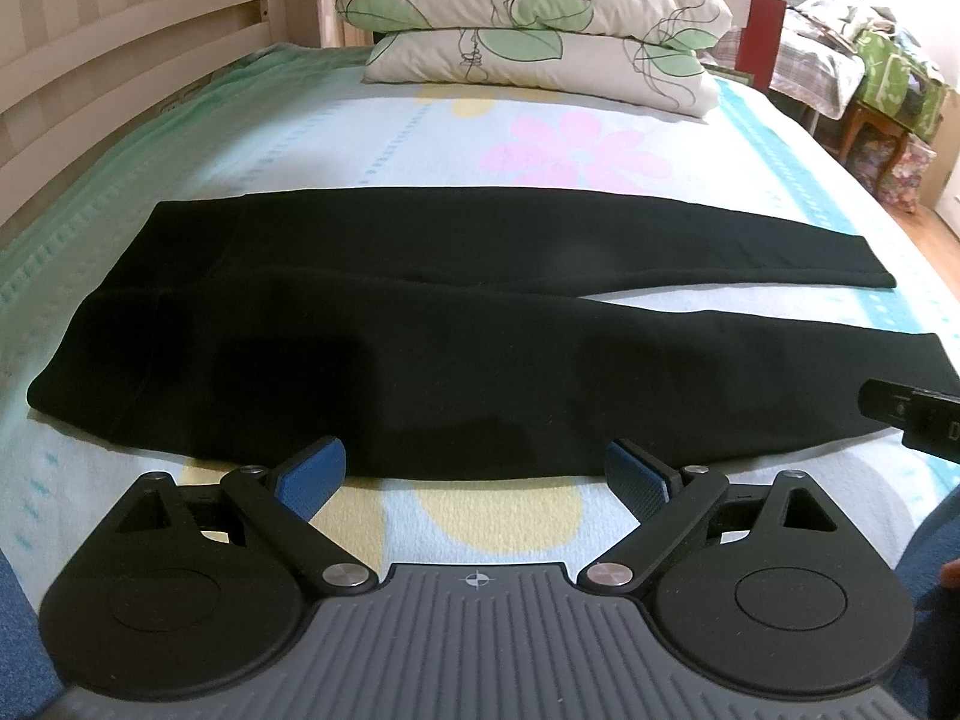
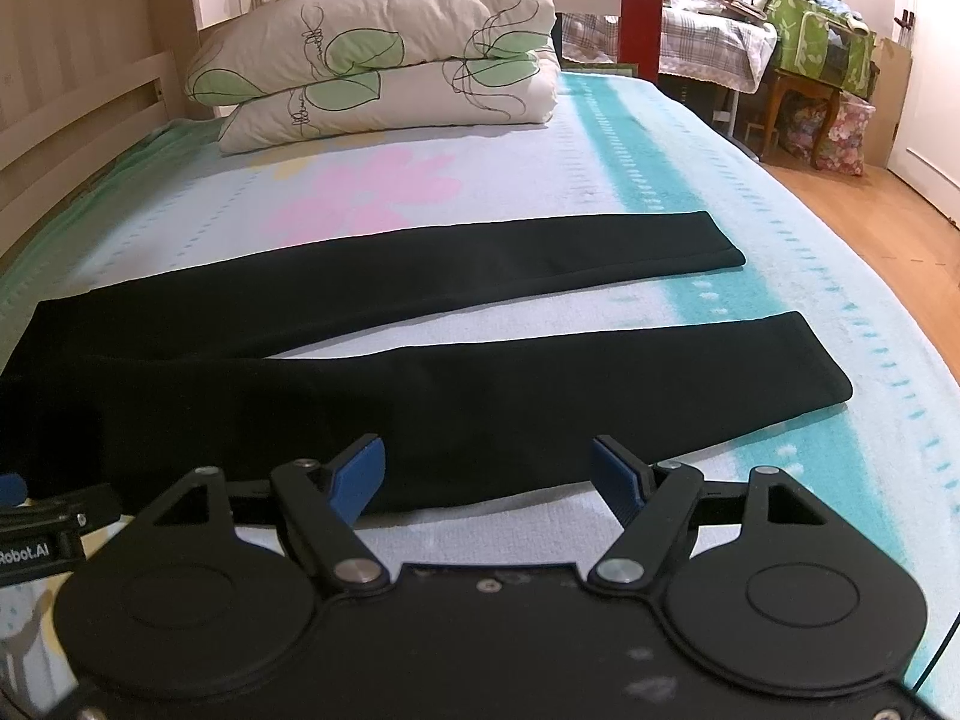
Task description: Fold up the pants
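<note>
Black pants (image 1: 420, 324) lie flat across the bed, waist at the left, two legs running right and splitting apart. In the right wrist view the pants (image 2: 480, 396) show both leg ends at the right. My left gripper (image 1: 477, 468) is open and empty, hovering just before the pants' near edge at the thigh part. My right gripper (image 2: 489, 474) is open and empty, its blue pads (image 2: 360, 477) at the near edge of the near leg. The right gripper's body shows at the right edge of the left wrist view (image 1: 912, 414).
The bed has a pale flowered blanket (image 1: 420, 138). Two stacked leaf-print pillows (image 1: 528, 30) lie at the far end. A wooden bed rail (image 1: 120, 54) runs along the left. Wooden floor (image 2: 870, 222) and cluttered furniture (image 2: 822, 54) lie to the right.
</note>
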`<state>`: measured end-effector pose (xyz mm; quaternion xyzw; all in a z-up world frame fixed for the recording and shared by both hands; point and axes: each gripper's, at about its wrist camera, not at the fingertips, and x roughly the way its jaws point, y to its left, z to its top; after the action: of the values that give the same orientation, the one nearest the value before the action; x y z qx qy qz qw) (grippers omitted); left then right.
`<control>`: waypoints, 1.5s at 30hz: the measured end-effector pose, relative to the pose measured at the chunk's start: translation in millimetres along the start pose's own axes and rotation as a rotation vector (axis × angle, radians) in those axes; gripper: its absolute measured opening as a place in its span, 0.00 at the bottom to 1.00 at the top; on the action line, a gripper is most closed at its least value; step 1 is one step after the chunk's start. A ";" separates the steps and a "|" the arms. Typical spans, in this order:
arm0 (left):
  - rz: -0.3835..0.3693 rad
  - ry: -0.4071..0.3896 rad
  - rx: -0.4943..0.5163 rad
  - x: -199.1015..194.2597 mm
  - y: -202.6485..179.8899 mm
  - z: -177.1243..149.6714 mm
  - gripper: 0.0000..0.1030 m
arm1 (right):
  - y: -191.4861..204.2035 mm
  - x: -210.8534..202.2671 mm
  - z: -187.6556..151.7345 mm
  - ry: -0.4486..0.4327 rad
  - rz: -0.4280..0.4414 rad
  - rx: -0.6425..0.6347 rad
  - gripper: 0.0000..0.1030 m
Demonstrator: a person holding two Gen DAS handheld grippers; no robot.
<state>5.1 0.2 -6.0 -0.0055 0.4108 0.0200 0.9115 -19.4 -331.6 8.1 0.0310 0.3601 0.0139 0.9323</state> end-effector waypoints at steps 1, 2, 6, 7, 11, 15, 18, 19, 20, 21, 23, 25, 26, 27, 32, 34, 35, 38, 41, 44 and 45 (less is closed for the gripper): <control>0.001 0.001 -0.002 0.6 0.5 0.2 0.92 | 0.5 0.2 0.1 0.000 0.000 -0.001 0.75; 0.000 0.001 -0.004 0.9 1.1 -0.1 0.92 | 0.5 0.3 0.2 0.000 0.000 -0.002 0.75; 0.001 0.006 -0.009 1.5 0.6 0.7 0.92 | 0.2 1.0 0.0 -0.001 0.001 -0.002 0.75; 0.001 0.006 -0.010 1.5 0.6 1.0 0.92 | 0.2 0.9 0.0 -0.002 0.000 -0.002 0.75; 0.001 0.007 -0.010 1.4 0.5 1.3 0.92 | 0.2 1.0 -0.1 -0.001 0.002 -0.002 0.75; 0.001 0.010 -0.010 1.4 0.3 1.3 0.92 | 0.3 1.7 -0.3 0.001 0.005 -0.006 0.75; 0.000 0.015 -0.010 2.3 0.0 2.0 0.92 | 0.3 2.8 0.2 0.004 0.008 -0.006 0.75; 0.002 0.016 -0.010 2.6 -0.1 2.3 0.92 | 0.2 2.9 0.1 0.004 0.009 -0.005 0.75; 0.006 0.014 -0.009 2.7 -0.5 2.4 0.92 | 0.5 2.9 0.0 0.004 0.009 -0.005 0.75; 0.008 0.012 -0.007 2.9 -1.1 2.5 0.91 | 0.3 3.0 0.0 0.004 0.010 -0.005 0.75; 0.009 0.013 -0.001 3.1 -2.9 1.9 0.91 | -0.5 2.8 0.3 0.001 0.014 -0.006 0.74; 0.007 0.015 0.007 3.7 -3.9 2.0 0.91 | -1.2 2.4 0.1 0.000 0.019 -0.007 0.74; 0.008 0.014 0.008 3.8 -4.1 1.9 0.91 | -1.7 2.4 0.1 -0.002 0.019 -0.007 0.74; 0.010 0.011 0.007 3.6 -3.9 1.8 0.90 | -1.8 2.2 0.2 -0.004 0.015 -0.010 0.74; 0.051 -0.018 -0.015 0.6 -1.8 0.2 0.81 | 2.4 -1.8 0.6 -0.019 -0.012 -0.030 0.74; 0.067 -0.012 -0.030 1.3 0.9 1.9 0.81 | 3.4 -5.0 1.7 -0.040 -0.019 -0.036 0.74; 0.070 -0.004 -0.035 2.4 1.9 2.8 0.81 | 2.7 -6.7 2.7 -0.046 -0.012 -0.041 0.74; 0.080 0.019 -0.025 5.5 2.9 7.9 0.81 | 2.6 -10.9 10.5 -0.068 -0.010 -0.073 0.74; 0.100 0.006 0.003 4.0 0.6 13.9 0.81 | 1.5 -11.6 22.6 -0.093 -0.043 -0.131 0.74; 0.100 -0.008 0.042 2.8 -3.8 19.5 0.81 | -7.3 -11.7 36.9 -0.089 -0.031 -0.165 0.74; 0.084 -0.007 0.053 2.9 -4.7 21.0 0.81 | -12.6 -10.4 43.0 -0.064 -0.011 -0.176 0.74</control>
<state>22.9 -3.9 5.7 0.0359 0.4079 0.0473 0.9111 1.9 -346.7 46.0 -0.0524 0.3275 0.0394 0.9426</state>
